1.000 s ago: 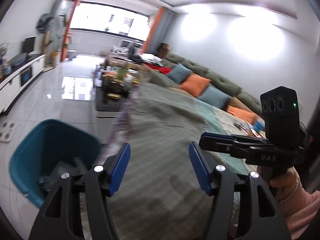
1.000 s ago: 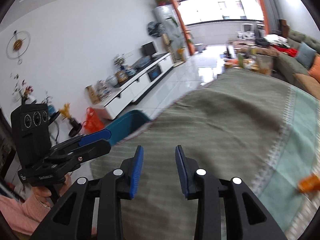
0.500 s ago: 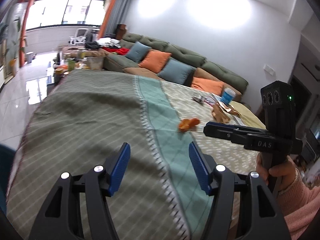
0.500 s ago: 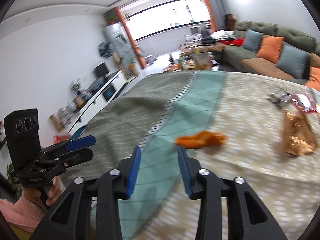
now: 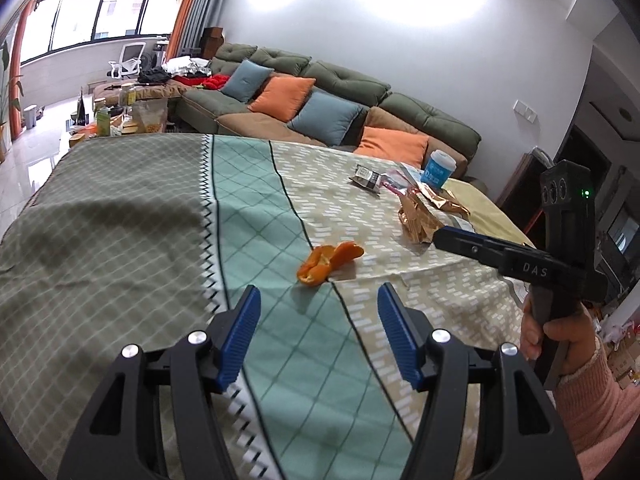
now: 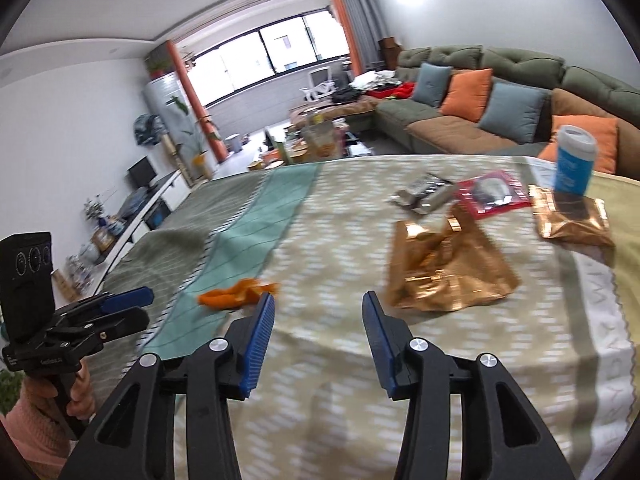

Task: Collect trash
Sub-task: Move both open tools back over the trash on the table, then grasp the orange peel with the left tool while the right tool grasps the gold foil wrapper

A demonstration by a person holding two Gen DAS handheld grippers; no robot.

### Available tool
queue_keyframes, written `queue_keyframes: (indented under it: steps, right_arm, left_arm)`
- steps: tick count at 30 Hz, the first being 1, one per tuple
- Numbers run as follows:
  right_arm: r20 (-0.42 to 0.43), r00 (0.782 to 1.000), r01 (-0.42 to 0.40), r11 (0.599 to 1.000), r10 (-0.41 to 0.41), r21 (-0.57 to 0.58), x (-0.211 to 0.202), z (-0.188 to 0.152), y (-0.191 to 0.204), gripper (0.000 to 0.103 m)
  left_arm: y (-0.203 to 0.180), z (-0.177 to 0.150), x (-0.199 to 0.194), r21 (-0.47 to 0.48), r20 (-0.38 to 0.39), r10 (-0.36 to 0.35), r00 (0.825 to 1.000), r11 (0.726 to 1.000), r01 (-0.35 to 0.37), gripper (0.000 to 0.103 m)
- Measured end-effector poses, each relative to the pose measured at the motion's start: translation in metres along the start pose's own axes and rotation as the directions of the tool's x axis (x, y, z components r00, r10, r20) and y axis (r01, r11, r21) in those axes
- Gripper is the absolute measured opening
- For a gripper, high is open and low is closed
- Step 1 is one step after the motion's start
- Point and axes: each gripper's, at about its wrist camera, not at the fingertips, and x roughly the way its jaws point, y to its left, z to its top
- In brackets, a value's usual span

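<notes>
Item 1: curled orange peel (image 5: 330,262) on patterned tablecloth (image 5: 120,240). Your left gripper (image 5: 318,334) gapes empty; right gripper (image 6: 318,340), jaws just widening, empty. Risk: thin peel slips, or pads snag cloth.

A home living room is showing here: a long green sofa (image 5: 352,92) with orange and blue cushions (image 5: 282,98) is running along the white wall, and a wide window (image 6: 264,56) with orange curtains (image 5: 188,16) is lighting the far end. A low white media cabinet (image 6: 160,196) carrying a small screen (image 6: 141,171) is standing opposite, while a patterned cloth (image 5: 160,220) is covering the large surface in front.
</notes>
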Motion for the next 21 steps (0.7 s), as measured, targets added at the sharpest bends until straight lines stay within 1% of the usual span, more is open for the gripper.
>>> queue_keyframes:
  steps: [5,10,16,19,21]
  right_arm:
    - [0.013,0.999,0.053,0.998,-0.053,0.016,-0.004,0.006,-0.021,0.048]
    - [0.032,0.992,0.118,0.992,-0.120,0.042,-0.008,0.016,-0.047,0.048]
    - [0.002,0.985,0.173,0.982,-0.173,0.075,0.001,0.028,-0.080,0.048]
    - [-0.021,0.986,0.170,0.982,-0.168,0.088,0.009,0.032,-0.090,0.049]
    - [-0.037,0.987,0.161,0.982,-0.158,0.100,0.015,0.033,-0.096,0.049]
  left_arm:
    - [-0.005,0.010,0.016,0.004,-0.025,-0.007,1.000,1.000,0.007,0.061]
    - [-0.003,0.015,0.032,-0.014,-0.055,-0.014,0.998,1.000,0.013,0.060]
    - [-0.003,0.017,0.046,-0.017,-0.086,-0.007,0.996,1.000,0.006,0.060]
    - [-0.003,0.017,0.050,-0.016,-0.101,-0.011,0.995,1.000,0.010,0.058]
    - [-0.003,0.018,0.054,-0.017,-0.112,-0.015,0.994,1.000,0.013,0.053]
